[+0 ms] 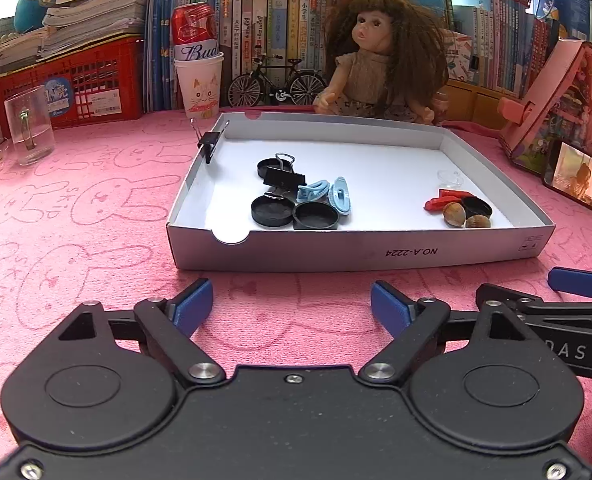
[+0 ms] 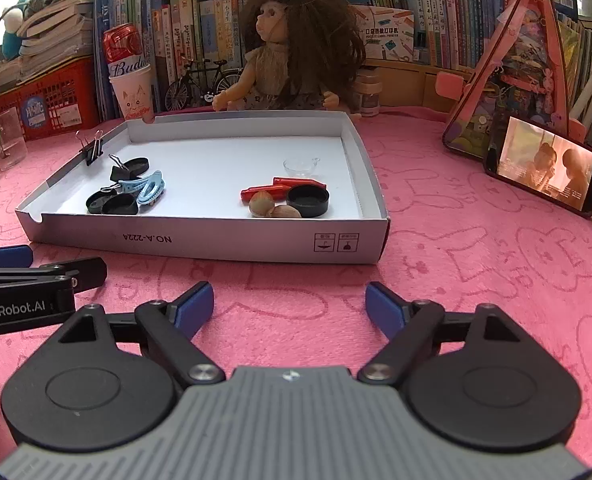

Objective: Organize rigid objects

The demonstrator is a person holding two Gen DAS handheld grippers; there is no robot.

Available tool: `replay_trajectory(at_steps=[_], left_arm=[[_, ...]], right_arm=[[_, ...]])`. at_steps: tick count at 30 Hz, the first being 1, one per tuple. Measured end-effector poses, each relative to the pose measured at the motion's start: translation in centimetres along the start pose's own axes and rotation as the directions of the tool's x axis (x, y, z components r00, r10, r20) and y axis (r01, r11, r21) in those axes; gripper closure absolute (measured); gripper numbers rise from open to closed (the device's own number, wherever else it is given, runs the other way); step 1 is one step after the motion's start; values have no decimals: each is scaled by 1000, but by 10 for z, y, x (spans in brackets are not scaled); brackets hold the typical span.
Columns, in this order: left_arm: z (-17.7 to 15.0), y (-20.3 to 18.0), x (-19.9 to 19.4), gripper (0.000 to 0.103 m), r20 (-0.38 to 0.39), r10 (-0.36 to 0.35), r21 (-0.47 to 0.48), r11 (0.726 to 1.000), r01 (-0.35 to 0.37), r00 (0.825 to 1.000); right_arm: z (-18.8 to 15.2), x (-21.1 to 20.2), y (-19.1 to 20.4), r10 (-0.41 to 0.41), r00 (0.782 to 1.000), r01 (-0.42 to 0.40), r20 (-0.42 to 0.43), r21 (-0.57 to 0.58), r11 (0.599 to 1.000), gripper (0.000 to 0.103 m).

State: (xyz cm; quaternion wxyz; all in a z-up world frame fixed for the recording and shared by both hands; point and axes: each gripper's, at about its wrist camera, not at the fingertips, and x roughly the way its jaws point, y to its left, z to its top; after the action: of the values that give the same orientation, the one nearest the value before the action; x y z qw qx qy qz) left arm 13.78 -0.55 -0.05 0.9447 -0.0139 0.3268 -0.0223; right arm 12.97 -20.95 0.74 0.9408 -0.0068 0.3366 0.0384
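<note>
Left wrist view: both the left gripper [image 1: 291, 304] and right gripper [image 2: 289, 302] are held wide open and empty just before the white box lid [image 1: 360, 250]. Small objects are already gathered inside in two loose clusters — black caps [image 1: 271, 210], blue clips [image 1: 328, 196], red pieces [image 1: 446, 199] — so sorting appears largely done.

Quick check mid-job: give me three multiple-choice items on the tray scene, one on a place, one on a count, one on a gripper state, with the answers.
1. Where is the binder clip that sits apart from the others?
A. clipped on the tray's wall
B. inside the glass mug
C. on the pink cloth

2. How many red whistles lie in the tray?
A. one
B. two
C. four

3. How does the right gripper stand?
A. shut on a nut
B. shut on the tray's edge
C. open, empty

Answers: 1 A, it straddles the tray's wall. 2 B, two red pieces lie side by side. 3 C, the jaws stand apart over bare cloth.
</note>
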Motion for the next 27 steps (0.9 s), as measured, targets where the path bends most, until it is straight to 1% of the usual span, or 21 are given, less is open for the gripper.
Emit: replay_trajectory(at_steps=[5,7,9,12,16,20,27], left_arm=[[0,-8,3,12,-15,18,37,999,-17,1000],[0,-7,3,12,-14,12,31,999,-12,1000],[1,-5,4,11,-16,11,27,1000,-10,1000],[2,-7,6,8,-24,23,34,999,-22,999],[3,-5,9,3,-31,31,21,999,-31,999],[3,-4,10,1,-35,35,17,999,-35,999],[3,-3,11,0,-36,37,15,999,-36,999]], right_arm=[[0,1,1,-31,999,31,-7,-2,1000,10],[1,2,0,-62,998,63,-14,13,998,4],[1,4,-4,-66,998,67,-25,34,997,2],[1,6,-4,-65,997,66,-32,27,997,0],[1,6,-4,-61,998,62,-32,31,998,0],[1,6,-4,-61,998,62,-32,32,998,0],[1,6,-4,-60,998,61,-32,33,998,0]])
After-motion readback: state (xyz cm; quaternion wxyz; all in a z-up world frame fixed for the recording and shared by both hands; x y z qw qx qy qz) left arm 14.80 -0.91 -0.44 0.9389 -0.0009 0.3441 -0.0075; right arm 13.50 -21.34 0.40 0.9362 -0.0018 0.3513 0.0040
